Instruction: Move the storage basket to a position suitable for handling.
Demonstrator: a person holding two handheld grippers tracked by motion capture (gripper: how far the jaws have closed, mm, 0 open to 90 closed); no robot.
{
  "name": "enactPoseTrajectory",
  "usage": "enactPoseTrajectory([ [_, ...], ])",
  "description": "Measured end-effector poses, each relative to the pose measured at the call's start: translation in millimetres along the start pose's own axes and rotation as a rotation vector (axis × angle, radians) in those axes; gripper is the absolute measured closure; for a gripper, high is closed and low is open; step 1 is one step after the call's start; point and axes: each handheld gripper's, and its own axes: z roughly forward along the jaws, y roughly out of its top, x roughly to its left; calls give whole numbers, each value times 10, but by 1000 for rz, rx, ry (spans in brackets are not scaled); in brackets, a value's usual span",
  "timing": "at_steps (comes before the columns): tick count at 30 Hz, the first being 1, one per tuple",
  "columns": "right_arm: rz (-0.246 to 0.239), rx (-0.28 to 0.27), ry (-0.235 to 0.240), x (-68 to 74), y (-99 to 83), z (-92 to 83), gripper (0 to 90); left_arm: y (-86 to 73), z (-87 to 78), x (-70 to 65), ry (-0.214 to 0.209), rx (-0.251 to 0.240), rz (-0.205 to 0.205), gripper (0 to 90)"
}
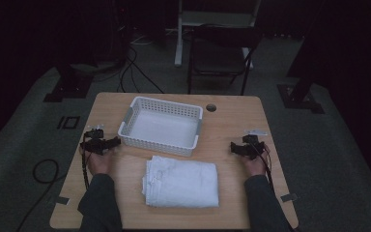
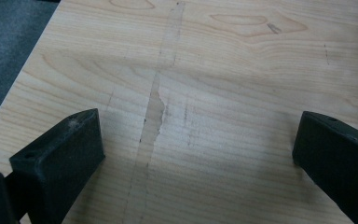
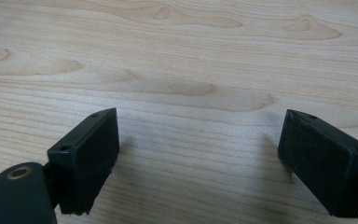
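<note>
Folded white towel (image 1: 182, 183) lies mid-counter (image 1: 232, 121), just in front of white basket (image 1: 161, 125). Left gripper (image 1: 112, 142) & right gripper (image 1: 234, 147) rest either side, jaws wide, empty. Risk: pinching only top layer, so towel unfolds when lifted.

High view dim and murky; both gripper views bright, slightly soft.

Chair (image 1: 221, 53) — top lost (in darkness) beyond the table (image 1: 251, 116)
</note>
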Motion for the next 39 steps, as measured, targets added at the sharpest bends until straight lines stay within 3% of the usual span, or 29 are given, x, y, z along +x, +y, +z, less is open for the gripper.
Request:
enactPoseTrajectory([
  [5, 3, 1, -3, 2, -2, -3, 124, 10, 3, 21, 13, -15, -13, 32],
  [7, 7, 1, -7, 7, -4, -5, 124, 16, -26, 34, 13, -9, -14, 84],
  [9, 11, 0, -10, 11, -10, -10, 124, 16, -59, 54, 11, 0, -12, 198],
  [15, 8, 0, -8, 12, -18, -19, 124, 10, -110, 63, -9, 4, 13, 343],
  [17, 9, 0, -9, 13, -19, -20, 124, 14, -132, 54, 6, 10, 22, 419],
  [21, 8, 0, -9, 11, -20, -20, 125, 45, -230, 74, 5, -25, -7, 450],
  [27, 7, -3, -8, 9, -20, -22, 137, 105, -460, 130, -61, -110, -66, 435],
  [30, 7, -3, -7, 10, -21, -23, 140, 145, -570, 147, -144, -170, -116, 452],
  [35, 1, -5, -2, 6, -24, -26, 149, 233, -681, 58, -234, -216, -107, 453],
  [37, -3, -3, 2, 7, -24, -37, 179, 261, -679, 15, -280, -201, -96, 443],
  [39, -10, 5, 10, 5, -21, -56, 219, 281, -684, -45, -298, -200, -71, 442],
])
